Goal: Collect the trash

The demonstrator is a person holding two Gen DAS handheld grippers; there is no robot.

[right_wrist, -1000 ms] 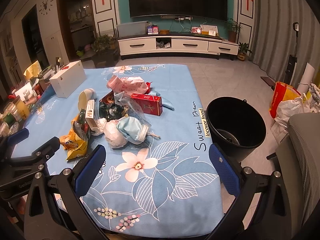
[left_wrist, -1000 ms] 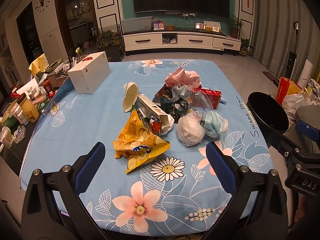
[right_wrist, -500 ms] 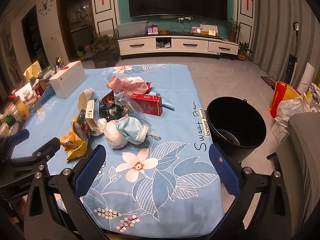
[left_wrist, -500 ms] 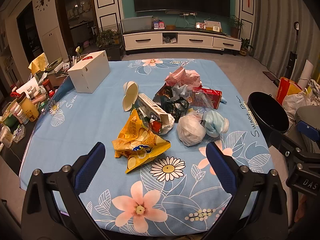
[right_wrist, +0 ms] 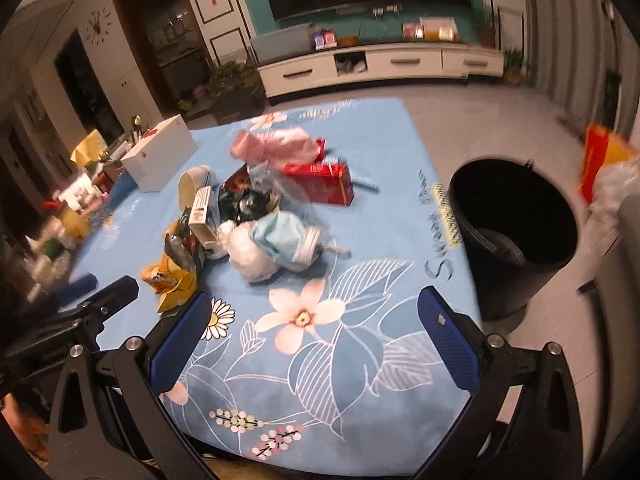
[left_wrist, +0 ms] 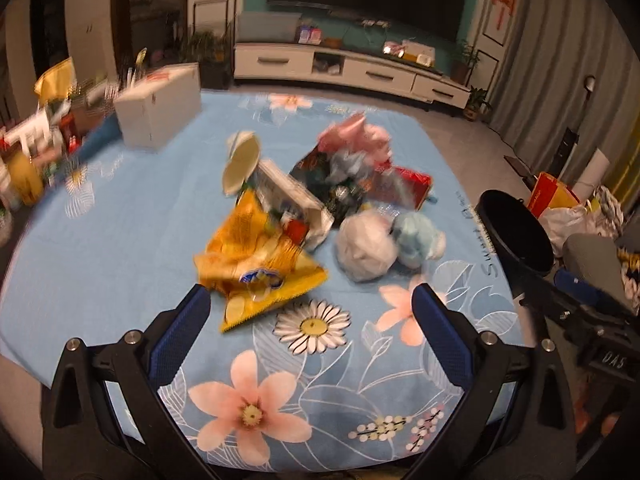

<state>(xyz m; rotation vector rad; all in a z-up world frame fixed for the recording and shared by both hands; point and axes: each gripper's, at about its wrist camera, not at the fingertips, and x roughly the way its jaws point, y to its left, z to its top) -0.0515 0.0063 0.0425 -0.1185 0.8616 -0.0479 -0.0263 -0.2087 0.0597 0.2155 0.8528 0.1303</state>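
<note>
Along the tablecloth (right_wrist: 360, 360) edge, blurred lettering, perhaps "Sweet" (right_wrist: 438, 256).

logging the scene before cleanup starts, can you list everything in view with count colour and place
snack bag: 1, yellow, near edge of the trash pile
wadded bag: 1, white, right of the snack bag
face mask: 1, light blue, against the wadded bag
carton: 1, red, far right of the pile
pink wrapper: 1, pink, back of the pile
cup: 1, cream, on its side, left of the pile
box: 1, white, far left of the table
tablecloth: 1, blue floral, over the table
bucket: 1, black, on the floor right of the table
left tool: 1, blue pads, open, empty
right tool: 1, blue pads, open, empty
</note>
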